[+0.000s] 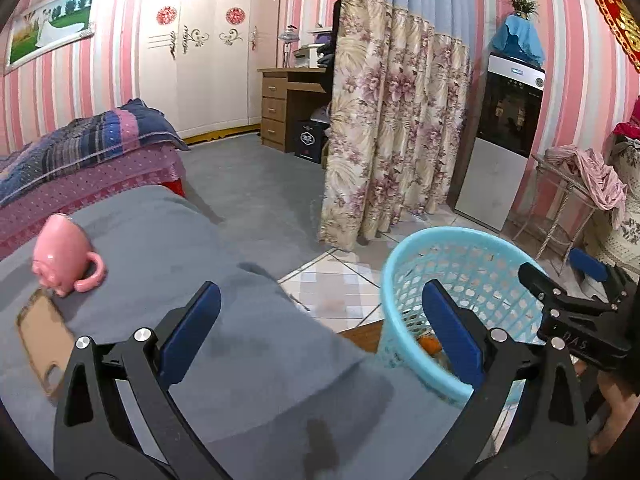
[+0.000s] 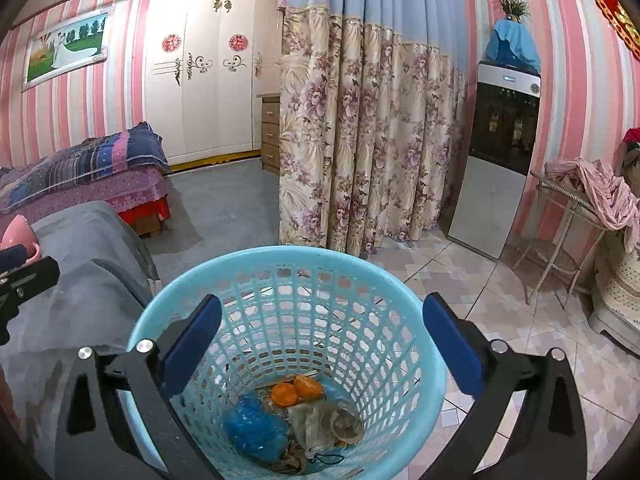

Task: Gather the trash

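A light-blue mesh basket stands on the tiled floor beside a grey-covered surface. Its bottom holds orange peels, a crumpled blue bag and a clear wrapper. My right gripper hangs over the basket mouth, open, with nothing between its blue pads. My left gripper is open and bare above the grey cover's right edge, with the basket just to its right. The right gripper also shows at the far right of the left wrist view, above the basket's far side.
A pink pig-shaped mug and a phone in a brown case lie on the grey cover at left. A floral curtain, a water dispenser, a wire stand with pink cloth and a bed ring the floor.
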The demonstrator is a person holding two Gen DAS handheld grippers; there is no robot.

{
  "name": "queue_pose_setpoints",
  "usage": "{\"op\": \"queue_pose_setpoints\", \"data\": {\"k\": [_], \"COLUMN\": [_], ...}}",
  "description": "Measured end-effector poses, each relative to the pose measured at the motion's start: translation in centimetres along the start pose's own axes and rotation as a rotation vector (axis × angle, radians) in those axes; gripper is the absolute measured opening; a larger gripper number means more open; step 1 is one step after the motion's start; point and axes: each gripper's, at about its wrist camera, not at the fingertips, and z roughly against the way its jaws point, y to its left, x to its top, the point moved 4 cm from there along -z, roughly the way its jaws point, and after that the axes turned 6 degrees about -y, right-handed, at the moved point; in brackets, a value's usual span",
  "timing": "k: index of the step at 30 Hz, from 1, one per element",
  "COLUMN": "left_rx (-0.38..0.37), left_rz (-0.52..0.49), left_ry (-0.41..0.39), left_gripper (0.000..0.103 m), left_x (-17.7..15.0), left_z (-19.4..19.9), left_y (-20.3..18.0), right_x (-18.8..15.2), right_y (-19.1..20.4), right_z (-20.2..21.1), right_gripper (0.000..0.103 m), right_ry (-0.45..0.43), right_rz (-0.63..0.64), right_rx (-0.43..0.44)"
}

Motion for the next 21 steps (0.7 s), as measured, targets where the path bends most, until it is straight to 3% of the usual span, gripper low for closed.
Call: {"op": "queue_pose_setpoints", "data": {"k": [8, 17, 21], "left_rx": [-0.003, 0.15, 0.179], "left_rz": [0.038, 0.031, 0.067], "left_ry": [-0.008, -0.036, -0.035], "left_gripper": [0.097, 0.097, 0.098], "left_x": [-0.6, -2.3, -3.5], "left_z": [4.8, 12.6, 15.7], "left_y": [3.7, 7.7, 9.5], "right_x": [0.6, 1.5, 1.7], "right_y": [2.8, 8.0, 10.2], "right_z": [3.6, 9.6, 11.9], "right_gripper": [0.099, 0.099, 0.099], "right_ry": [0.003, -0.025, -0.02], "right_rz": [-0.03, -0.026, -0.018], "right_rx": [0.026, 0.12, 0.168]}}
